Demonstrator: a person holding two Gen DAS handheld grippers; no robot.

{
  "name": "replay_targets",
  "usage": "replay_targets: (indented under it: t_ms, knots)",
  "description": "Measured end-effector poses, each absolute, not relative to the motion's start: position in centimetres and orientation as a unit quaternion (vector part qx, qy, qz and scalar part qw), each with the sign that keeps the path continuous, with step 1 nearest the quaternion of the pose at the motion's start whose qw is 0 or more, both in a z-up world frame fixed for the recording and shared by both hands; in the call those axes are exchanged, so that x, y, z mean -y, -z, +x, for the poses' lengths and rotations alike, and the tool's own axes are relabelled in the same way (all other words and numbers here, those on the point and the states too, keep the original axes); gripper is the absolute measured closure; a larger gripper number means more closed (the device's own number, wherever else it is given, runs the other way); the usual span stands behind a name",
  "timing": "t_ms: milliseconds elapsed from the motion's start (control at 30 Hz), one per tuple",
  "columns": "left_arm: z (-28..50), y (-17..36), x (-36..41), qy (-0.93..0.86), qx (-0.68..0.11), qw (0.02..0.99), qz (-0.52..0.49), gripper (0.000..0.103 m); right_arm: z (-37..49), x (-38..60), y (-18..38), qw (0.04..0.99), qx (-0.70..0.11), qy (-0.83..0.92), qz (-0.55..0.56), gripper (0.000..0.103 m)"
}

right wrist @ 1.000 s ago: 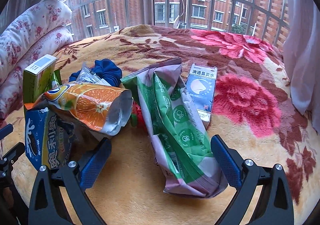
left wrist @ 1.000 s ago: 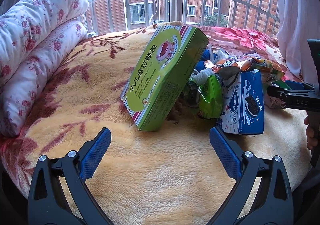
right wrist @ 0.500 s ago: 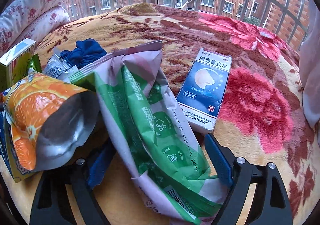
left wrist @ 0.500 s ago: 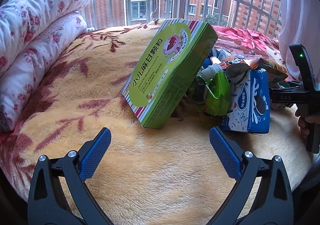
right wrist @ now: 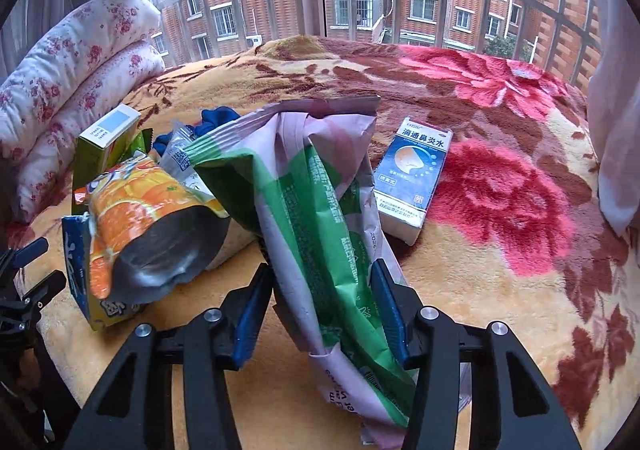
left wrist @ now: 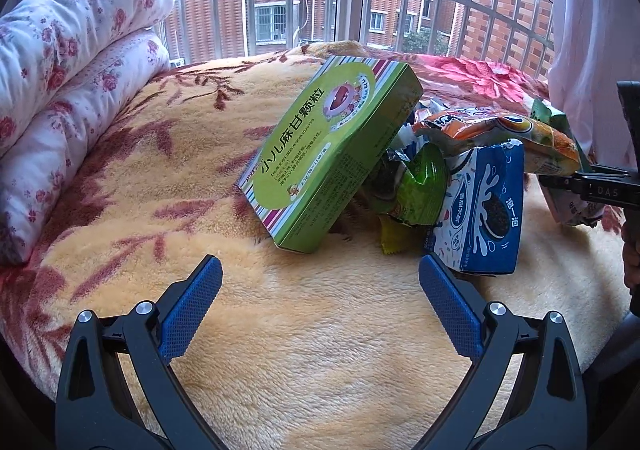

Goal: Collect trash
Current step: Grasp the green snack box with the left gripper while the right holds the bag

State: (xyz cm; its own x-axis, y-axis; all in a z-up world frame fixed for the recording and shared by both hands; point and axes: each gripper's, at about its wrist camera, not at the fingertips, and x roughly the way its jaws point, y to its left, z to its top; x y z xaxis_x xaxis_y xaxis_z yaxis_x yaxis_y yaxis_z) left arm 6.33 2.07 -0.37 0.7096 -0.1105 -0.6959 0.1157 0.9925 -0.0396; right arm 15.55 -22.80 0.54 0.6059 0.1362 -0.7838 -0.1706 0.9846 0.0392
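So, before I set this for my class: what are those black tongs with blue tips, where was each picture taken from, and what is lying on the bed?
There is no robot here. A person holds a hand-worked gripper in each hand, and a wide-angle camera on each looks forward along its two fingers. That gives one picture per hand.

In the left picture, the left gripper has its jaws wide apart over the blanket, holding nothing. Ahead of it lie a green medicine box, a blue biscuit carton and an orange snack bag.

In the right picture, the right gripper has just been closing its jaws around a green and pink wrapper, whose far end looks lifted. A blue and white nasal drops box lies beside it on the blanket. Rolled floral bedding sits at the left.
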Motion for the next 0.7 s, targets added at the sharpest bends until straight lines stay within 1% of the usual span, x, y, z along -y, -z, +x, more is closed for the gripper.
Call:
replay_targets:
  t_ms: [33,67,133,200,333,533,700]
  knots:
    - [6.3,0.3,-2.2,0.063,-0.375,0.925,0.005,0.007,14.9,23.0,-0.9,0.899,-0.43,-0.085,-0.015,0.057]
    - [6.4,0.1,-2.4,0.065,-0.373,0.925,0.006,0.007,14.3,23.4,-1.3,0.901,-0.424,-0.092,-0.004,0.076]
    - [6.7,-0.2,-2.8,0.068,-0.371,0.926,0.01,0.007,13.1,24.4,-2.2,0.908,-0.413,-0.073,0.019,0.079]
    - [7.3,-0.5,-3.2,0.072,-0.372,0.926,0.01,0.007,12.0,25.2,-3.0,0.913,-0.4,-0.075,0.037,0.079]
    - [9.0,-0.7,-3.0,0.079,-0.372,0.924,0.034,0.007,10.4,25.1,-4.0,0.919,-0.386,-0.073,0.034,0.079]
    - [11.2,0.7,-1.6,0.074,-0.385,0.911,0.131,0.007,8.4,24.2,-4.8,0.924,-0.367,-0.092,0.047,0.079]
    - [13.0,2.0,-1.1,0.052,-0.39,0.898,0.196,0.007,8.0,23.6,-4.4,0.923,-0.365,-0.107,0.06,0.079]
